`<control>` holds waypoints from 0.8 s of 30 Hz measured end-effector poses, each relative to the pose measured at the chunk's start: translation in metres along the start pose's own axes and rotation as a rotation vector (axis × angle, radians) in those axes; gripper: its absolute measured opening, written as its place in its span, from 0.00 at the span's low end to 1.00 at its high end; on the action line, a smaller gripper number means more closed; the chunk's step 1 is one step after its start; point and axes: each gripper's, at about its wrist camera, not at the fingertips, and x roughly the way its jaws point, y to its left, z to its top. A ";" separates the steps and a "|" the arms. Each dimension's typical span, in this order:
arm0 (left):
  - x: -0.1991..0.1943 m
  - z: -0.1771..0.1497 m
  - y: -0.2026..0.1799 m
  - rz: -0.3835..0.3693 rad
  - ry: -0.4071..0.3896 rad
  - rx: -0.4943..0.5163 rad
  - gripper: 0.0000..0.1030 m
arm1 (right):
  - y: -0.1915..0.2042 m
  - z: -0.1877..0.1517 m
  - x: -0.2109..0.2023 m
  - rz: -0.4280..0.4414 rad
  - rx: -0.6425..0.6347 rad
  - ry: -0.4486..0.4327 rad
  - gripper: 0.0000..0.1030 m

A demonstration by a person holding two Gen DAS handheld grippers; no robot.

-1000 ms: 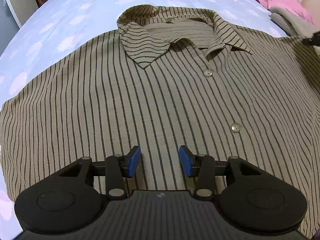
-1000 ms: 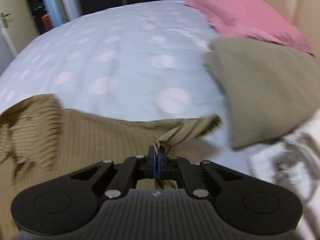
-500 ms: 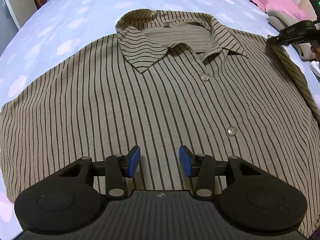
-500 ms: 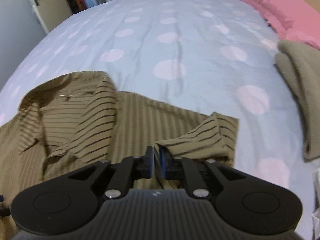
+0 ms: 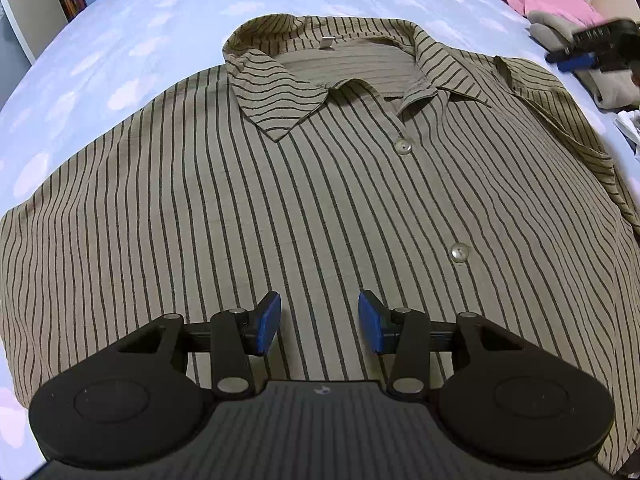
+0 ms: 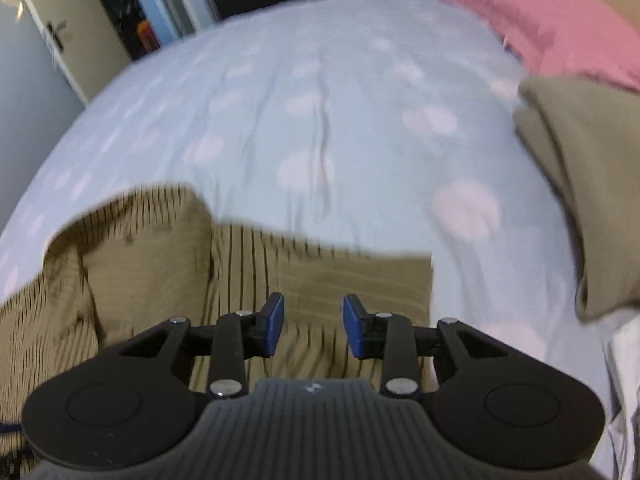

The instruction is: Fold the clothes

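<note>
The right gripper [image 6: 313, 330] is opening with nothing pinched; the left gripper [image 5: 319, 329] is held part open, empty. The shirt [image 5: 280, 208] is spread below, collar at 12 o'clock. The loose sleeve [image 6: 352, 280] could be snagged and unfolded.

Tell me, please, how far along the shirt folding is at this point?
Early. Done: the striped shirt lies flat, one sleeve folded inward. In hand: nothing; the right gripper is opening above that sleeve, the left gripper open. Left: the other side and the body folds.
</note>
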 end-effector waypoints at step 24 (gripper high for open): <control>-0.026 -0.008 -0.011 0.019 -0.066 0.030 0.41 | 0.000 -0.161 -0.077 -0.041 -0.308 0.259 0.28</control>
